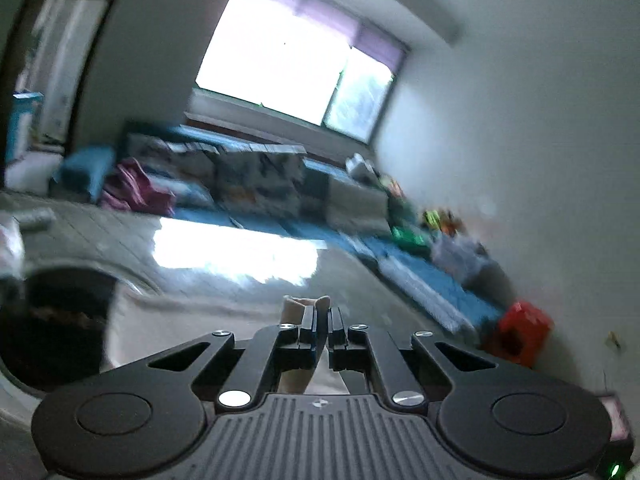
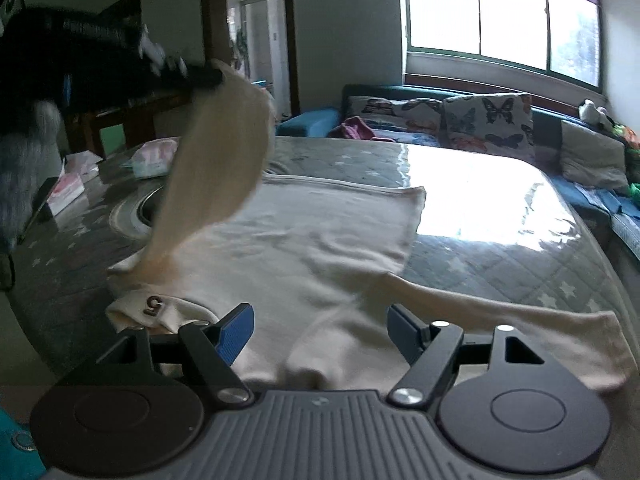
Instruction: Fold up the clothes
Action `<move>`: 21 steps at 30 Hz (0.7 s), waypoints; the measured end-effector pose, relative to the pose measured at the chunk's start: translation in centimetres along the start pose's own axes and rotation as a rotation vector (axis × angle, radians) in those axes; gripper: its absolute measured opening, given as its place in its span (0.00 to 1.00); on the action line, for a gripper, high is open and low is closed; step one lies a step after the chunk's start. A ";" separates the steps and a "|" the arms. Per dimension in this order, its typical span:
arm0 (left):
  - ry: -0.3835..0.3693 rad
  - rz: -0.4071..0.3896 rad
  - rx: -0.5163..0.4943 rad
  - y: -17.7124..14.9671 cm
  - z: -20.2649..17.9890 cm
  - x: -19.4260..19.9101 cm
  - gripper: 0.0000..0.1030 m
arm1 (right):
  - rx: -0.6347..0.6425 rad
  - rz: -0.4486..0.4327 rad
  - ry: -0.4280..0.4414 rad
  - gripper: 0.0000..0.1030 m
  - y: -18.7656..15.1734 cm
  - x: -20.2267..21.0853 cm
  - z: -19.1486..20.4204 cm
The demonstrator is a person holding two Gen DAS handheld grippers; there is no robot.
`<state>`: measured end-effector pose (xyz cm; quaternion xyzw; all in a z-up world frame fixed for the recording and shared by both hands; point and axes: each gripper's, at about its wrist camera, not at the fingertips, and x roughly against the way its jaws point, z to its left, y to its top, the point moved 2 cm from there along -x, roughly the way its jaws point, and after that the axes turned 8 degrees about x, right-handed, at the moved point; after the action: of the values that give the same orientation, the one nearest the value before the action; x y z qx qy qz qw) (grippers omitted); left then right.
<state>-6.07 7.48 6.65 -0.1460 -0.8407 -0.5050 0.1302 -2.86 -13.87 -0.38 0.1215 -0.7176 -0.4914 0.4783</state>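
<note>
A cream long-sleeved top [image 2: 312, 240] lies spread on the grey star-quilted table cover [image 2: 500, 248], a "5" tag [image 2: 154, 305] at its collar. In the right wrist view my left gripper [image 2: 208, 76] is raised at the upper left, shut on the cuff of one sleeve [image 2: 216, 152], which hangs slanted down to the top's shoulder. The left wrist view shows that gripper [image 1: 323, 312] pinching cream cloth [image 1: 294, 306] between closed fingers. My right gripper [image 2: 320, 320] stands open just above the top's near edge, nothing between its blue pads. The other sleeve [image 2: 500, 320] lies flat to the right.
Tissue packs [image 2: 150, 158] and a flat box [image 2: 66, 188] sit at the table's left, beside a round recess [image 2: 132, 208]. A sofa with butterfly cushions [image 2: 440, 120] runs under the window. A red box [image 1: 520, 332] stands by the wall.
</note>
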 end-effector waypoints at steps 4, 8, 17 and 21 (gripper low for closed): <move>-0.011 0.106 -0.010 -2.7 -0.1 -2.5 0.06 | -0.029 0.005 -0.019 0.73 -0.5 0.4 -0.7; -0.016 0.210 -0.014 -4.9 0.6 -3.9 0.10 | -0.048 0.006 -0.032 0.73 -0.7 0.6 -1.3; 0.022 0.229 -0.004 -5.7 4.2 -1.9 0.27 | -0.060 -0.004 -0.020 0.71 0.4 0.0 -1.3; 0.156 0.174 -0.002 -4.6 8.1 -0.6 0.27 | -0.068 0.008 0.005 0.64 1.0 -1.0 -1.1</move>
<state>-7.87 12.51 -0.98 -0.1787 -0.8117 -0.5024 0.2386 -1.20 -13.38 -0.09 0.1034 -0.6999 -0.5132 0.4859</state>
